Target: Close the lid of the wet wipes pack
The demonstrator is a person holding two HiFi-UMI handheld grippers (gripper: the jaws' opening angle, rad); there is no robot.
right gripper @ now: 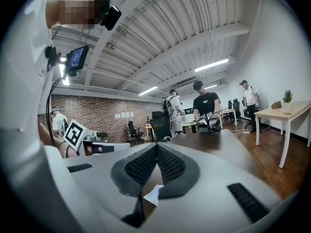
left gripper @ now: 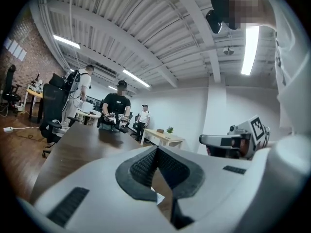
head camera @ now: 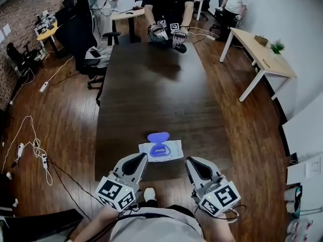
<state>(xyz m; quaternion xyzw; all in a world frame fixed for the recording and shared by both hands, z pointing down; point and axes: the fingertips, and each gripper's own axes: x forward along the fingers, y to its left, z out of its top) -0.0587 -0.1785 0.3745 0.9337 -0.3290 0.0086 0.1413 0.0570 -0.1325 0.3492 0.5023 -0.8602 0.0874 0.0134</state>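
Head view: dark table [head camera: 151, 84], wipes pack [head camera: 160, 151], wooden floor [head camera: 65, 125]

The surface [head camera: 151, 84] is dark wood with a soft sheen. The wet wipes pack [head camera: 160, 153] is thin white plastic film, its lid [head camera: 158, 137] smooth blue plastic. The left tongs [head camera: 141, 158] and right tongs [head camera: 190, 161] are matt white plastic with ribbed black pads [left gripper: 141, 166].

left tool [head camera: 143, 157] + right tool [head camera: 190, 160]: white, black pads [head camera: 132, 166] | cubes [head camera: 115, 193]: black-white squares

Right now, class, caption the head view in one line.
Both shut, the left gripper and right gripper hover near a wipes pack whose lid lies open on a table.
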